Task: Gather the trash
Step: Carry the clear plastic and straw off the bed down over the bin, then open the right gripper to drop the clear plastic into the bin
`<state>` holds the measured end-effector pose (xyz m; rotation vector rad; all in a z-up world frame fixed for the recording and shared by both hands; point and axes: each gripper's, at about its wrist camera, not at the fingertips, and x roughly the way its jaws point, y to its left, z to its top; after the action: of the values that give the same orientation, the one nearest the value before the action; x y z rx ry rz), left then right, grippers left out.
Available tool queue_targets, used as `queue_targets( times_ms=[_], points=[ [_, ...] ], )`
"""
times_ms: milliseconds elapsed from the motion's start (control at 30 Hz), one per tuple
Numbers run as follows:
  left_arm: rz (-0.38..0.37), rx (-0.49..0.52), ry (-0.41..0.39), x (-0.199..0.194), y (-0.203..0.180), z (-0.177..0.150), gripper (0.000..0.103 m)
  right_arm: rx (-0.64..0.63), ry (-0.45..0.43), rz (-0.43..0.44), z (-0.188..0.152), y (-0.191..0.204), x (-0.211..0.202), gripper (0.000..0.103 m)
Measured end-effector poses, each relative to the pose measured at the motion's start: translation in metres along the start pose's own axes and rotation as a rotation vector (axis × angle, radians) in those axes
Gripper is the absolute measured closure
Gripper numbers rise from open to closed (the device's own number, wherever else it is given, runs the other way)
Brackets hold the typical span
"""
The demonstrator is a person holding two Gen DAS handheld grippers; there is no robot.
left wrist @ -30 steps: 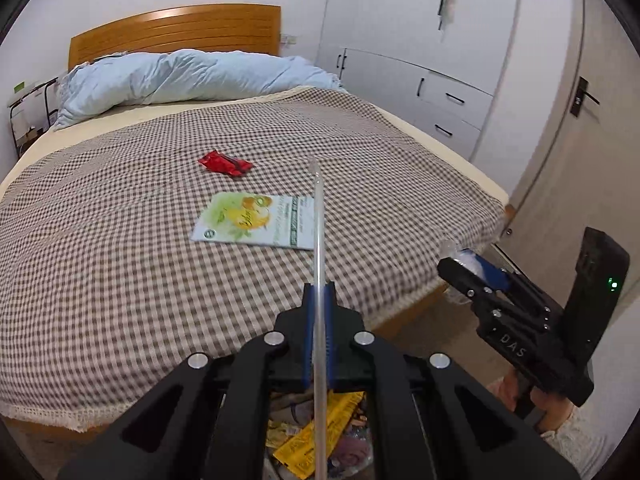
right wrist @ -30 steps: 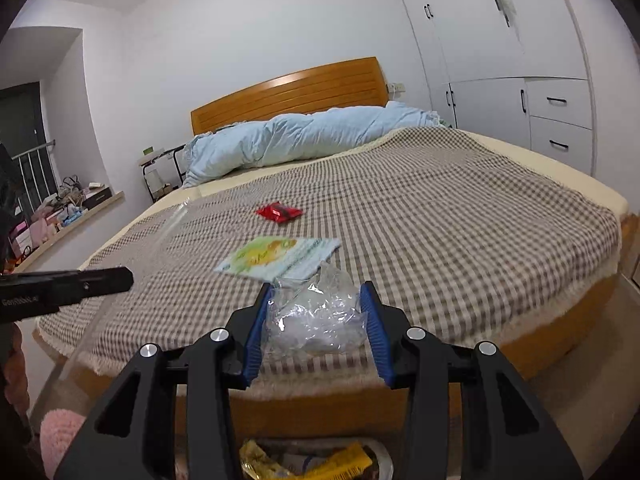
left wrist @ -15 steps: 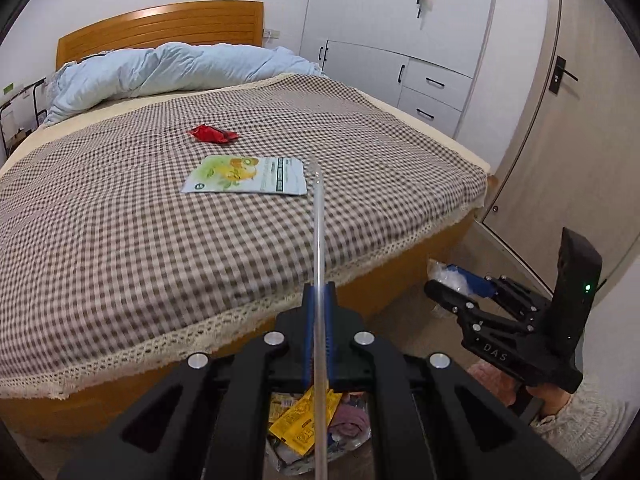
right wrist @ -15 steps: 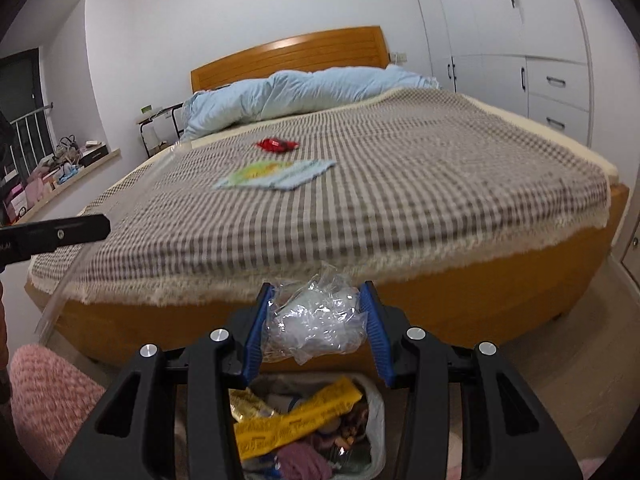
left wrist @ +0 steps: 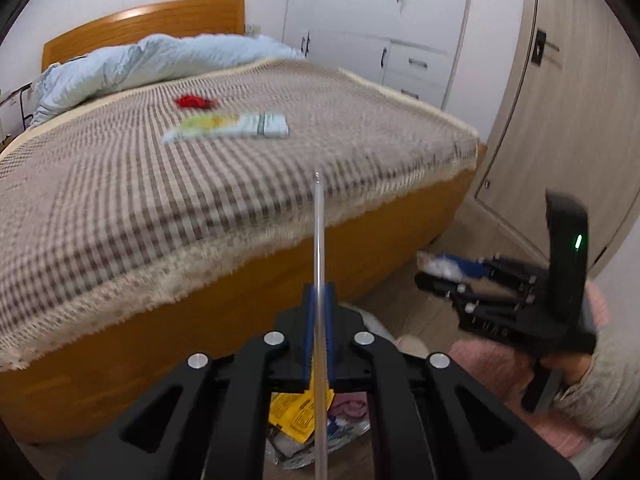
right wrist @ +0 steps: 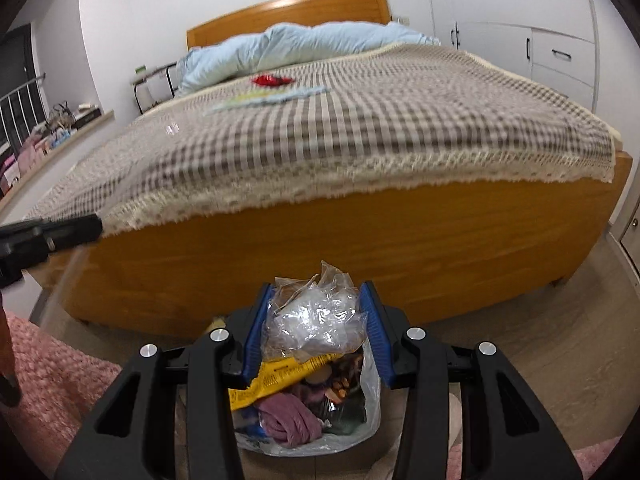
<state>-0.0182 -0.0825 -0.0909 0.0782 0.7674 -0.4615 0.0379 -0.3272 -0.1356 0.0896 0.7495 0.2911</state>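
Observation:
My left gripper (left wrist: pixel 319 292) is shut on a thin clear plastic sheet (left wrist: pixel 319 240), seen edge-on as a long strip standing out ahead of the jaws. My right gripper (right wrist: pixel 316 312) is shut on a crumpled clear plastic wad (right wrist: pixel 316 320). Both hang low over an open trash bag (right wrist: pixel 370 404) on the floor, filled with a yellow wrapper (right wrist: pixel 280 376) and other waste; the bag's contents (left wrist: pixel 296 412) also show under the left jaws. On the bed lie a red wrapper (left wrist: pixel 194 101) and a flat green-and-white packet (left wrist: pixel 232 128). The right gripper (left wrist: pixel 440 270) appears at the right of the left wrist view.
The bed (right wrist: pixel 360 128) with a checked cover and orange wooden frame (right wrist: pixel 320 240) stands just behind the bag. A blue duvet (left wrist: pixel 160 60) lies at the headboard. White wardrobes (left wrist: pixel 400 20) and a door (left wrist: pixel 560 120) are to the right. A pink rug (right wrist: pixel 48 380) covers the floor nearby.
Both grippers have sunk from above the bed's level down toward the trash bag at the foot of the bed, each keeping hold of its plastic. More of the bag now shows.

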Motion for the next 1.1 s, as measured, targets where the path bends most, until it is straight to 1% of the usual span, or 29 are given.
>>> queue_targets(
  times_ms=[100,200,233,333,400,533,667,733,900,967,1000,1033,1067,1100],
  points=[
    [-0.025,0.013,0.033,0.018,0.001,-0.016,0.101,-0.017,0.056,0.001,-0.006,0.003,0.013,0.059],
    [-0.035,0.023,0.056,0.03,0.002,-0.024,0.101,-0.021,0.141,-0.001,-0.015,0.004,0.029,0.059],
    [-0.044,0.019,0.068,0.036,0.004,-0.027,0.101,-0.013,0.194,-0.002,-0.02,0.003,0.04,0.059],
    [-0.062,0.003,0.107,0.049,0.009,-0.038,0.101,-0.016,0.297,-0.019,-0.033,0.002,0.061,0.059],
    [-0.063,0.002,0.133,0.057,0.012,-0.044,0.101,-0.037,0.354,-0.04,-0.042,0.003,0.074,0.059],
    [-0.073,-0.011,0.163,0.07,0.017,-0.052,0.101,-0.063,0.45,-0.038,-0.055,0.007,0.093,0.059],
    [-0.073,-0.001,0.193,0.08,0.014,-0.056,0.101,-0.076,0.549,-0.06,-0.068,0.005,0.114,0.059],
    [-0.078,0.004,0.198,0.082,0.012,-0.056,0.101,-0.08,0.565,-0.062,-0.07,0.004,0.116,0.058],
    [-0.072,-0.001,0.216,0.091,0.013,-0.058,0.101,-0.05,0.566,-0.022,-0.066,0.001,0.116,0.057],
    [-0.071,-0.007,0.226,0.096,0.013,-0.058,0.101,-0.045,0.57,-0.015,-0.063,0.001,0.116,0.049],
    [-0.068,-0.009,0.229,0.097,0.014,-0.059,0.101,-0.043,0.57,-0.018,-0.062,0.001,0.115,0.04],
    [-0.067,-0.009,0.231,0.098,0.013,-0.059,0.101,-0.041,0.57,-0.019,-0.062,0.001,0.115,0.035],
    [-0.068,-0.01,0.234,0.099,0.013,-0.06,0.101,-0.038,0.572,-0.018,-0.062,0.001,0.115,0.033],
    [-0.067,-0.011,0.236,0.1,0.013,-0.06,0.101,-0.035,0.573,-0.019,-0.062,0.001,0.116,0.03]
  ],
)
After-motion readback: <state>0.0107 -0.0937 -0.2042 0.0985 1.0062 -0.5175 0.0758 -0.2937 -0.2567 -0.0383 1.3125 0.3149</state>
